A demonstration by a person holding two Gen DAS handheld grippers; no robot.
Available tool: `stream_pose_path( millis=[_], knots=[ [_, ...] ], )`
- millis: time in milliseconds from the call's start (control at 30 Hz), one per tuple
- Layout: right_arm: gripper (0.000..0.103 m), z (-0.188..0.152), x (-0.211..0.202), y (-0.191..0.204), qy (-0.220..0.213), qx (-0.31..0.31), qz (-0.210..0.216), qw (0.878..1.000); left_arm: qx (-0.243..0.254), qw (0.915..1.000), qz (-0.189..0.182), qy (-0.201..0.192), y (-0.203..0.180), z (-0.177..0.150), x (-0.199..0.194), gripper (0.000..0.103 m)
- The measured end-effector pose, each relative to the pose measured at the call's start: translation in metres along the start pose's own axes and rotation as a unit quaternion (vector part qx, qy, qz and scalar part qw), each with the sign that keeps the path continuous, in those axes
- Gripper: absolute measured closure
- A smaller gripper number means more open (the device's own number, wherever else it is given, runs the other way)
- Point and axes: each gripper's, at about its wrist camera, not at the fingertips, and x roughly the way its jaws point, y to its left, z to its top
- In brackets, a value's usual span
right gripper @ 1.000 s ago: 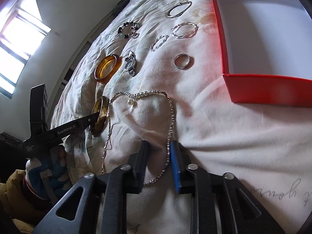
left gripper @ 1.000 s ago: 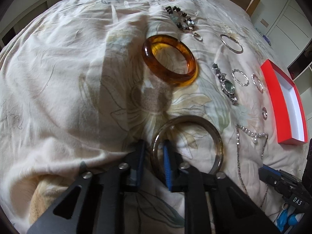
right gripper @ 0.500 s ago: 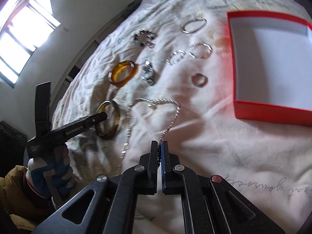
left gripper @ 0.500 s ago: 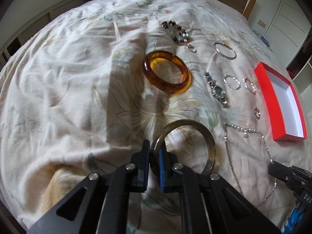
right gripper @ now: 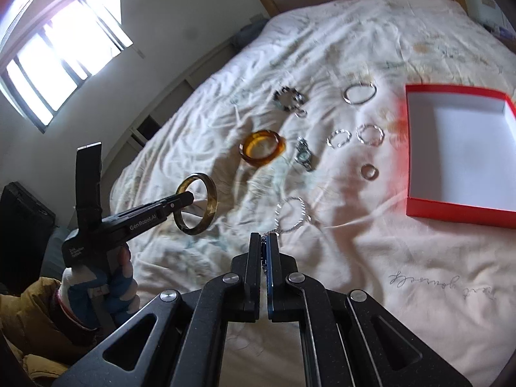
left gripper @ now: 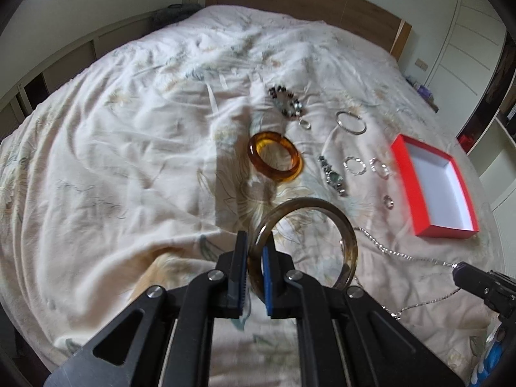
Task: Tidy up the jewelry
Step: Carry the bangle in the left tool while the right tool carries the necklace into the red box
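Clearly the sorting is only just getting going: the red box (right gripper: 416, 158), sitting at the right of the right wrist view, is holding nothing yet. The left gripper (left gripper: 254, 258) is clamping the rim of a smoky brown bangle (left gripper: 350, 245) and holding it clear of the bedspread (left gripper: 129, 161), while the right gripper (right gripper: 263, 251) is pinching a silver chain necklace (right gripper: 298, 216) whose loop is trailing just above the tips. Lying untouched across the middle are an amber bangle (right gripper: 262, 148), a watch (right gripper: 303, 154), a beaded bracelet (right gripper: 288, 98), several silver hoops and a small ring (right gripper: 369, 171). Printed on the left gripper's side is "GenRobot.AI"; cursive script on the bedspread, lower right, is reading upside down and I cannot make it out.
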Motion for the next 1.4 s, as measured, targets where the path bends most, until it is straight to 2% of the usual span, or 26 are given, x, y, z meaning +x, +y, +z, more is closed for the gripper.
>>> stream_pose_path(
  millis=[500,800,1100,1400],
  knots=[
    [0.100,-0.012,-0.076,0.030,-0.071,-0.022,-0.027,0.997,0.028,0.9979,-0.026,-0.053,-0.024,-0.012,-0.068,0.095],
    [0.100,0.002,-0.120,0.020,-0.121,-0.022,-0.043,0.992,0.069,0.9938,-0.052,-0.069,-0.072,0.004,-0.088,0.095],
    [0.100,0.047,-0.150,-0.025,-0.155,-0.007,-0.084,0.984,0.123,0.9867,-0.083,-0.066,-0.147,0.040,-0.073,0.095],
    [0.100,0.098,-0.142,-0.107,-0.155,0.023,-0.138,0.978,0.175,0.9783,-0.104,-0.039,-0.235,0.074,-0.005,0.095]
  ],
)
